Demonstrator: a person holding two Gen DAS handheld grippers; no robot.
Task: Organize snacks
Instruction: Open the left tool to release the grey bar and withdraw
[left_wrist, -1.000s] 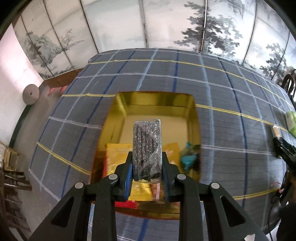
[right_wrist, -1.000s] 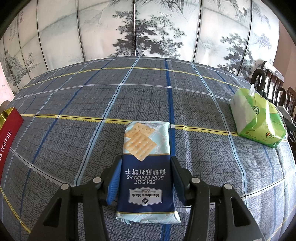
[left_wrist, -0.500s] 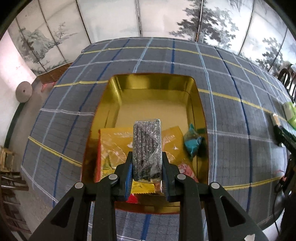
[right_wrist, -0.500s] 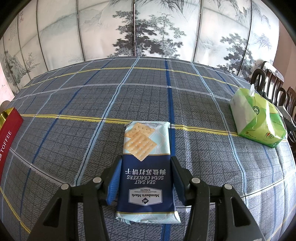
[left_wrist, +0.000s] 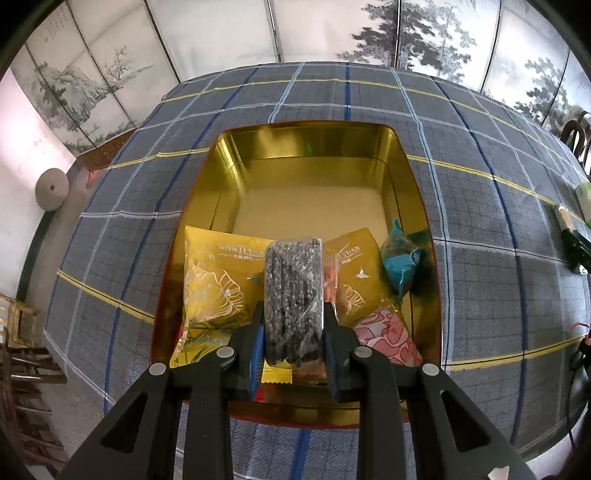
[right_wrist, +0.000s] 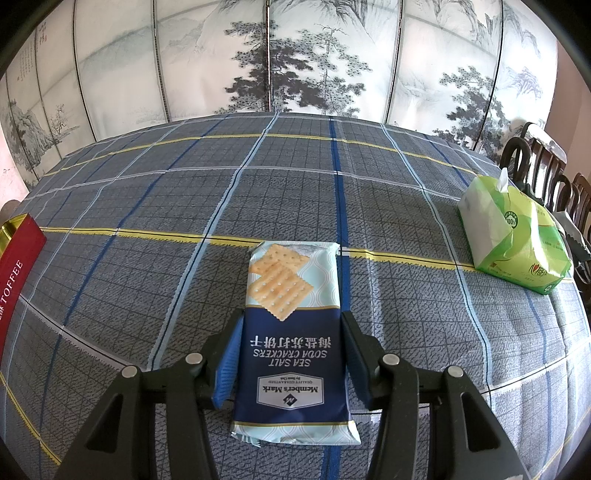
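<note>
While clamped between left fingers (left_wrist: 258, 345), dark snack pack (left_wrist: 293, 295), above gold tin (left_wrist: 310, 144)

Toffee box (right_wrist: 16, 273) cut by left edge; yellow packets (left_wrist: 218, 280) partly hidden.

In the left wrist view, our left gripper (left_wrist: 293, 330) rises from the lower centre of the frame, its black arms converging upward and its blue-padded fingers (left_wrist: 256, 350) pressed against both sides of a dark packet (left_wrist: 293, 295). In the right wrist view, our right gripper (right_wrist: 290, 350) sits low centre, fingers spread either side of a cracker packet (right_wrist: 291, 343), small gaps showing beside both pads.
</note>
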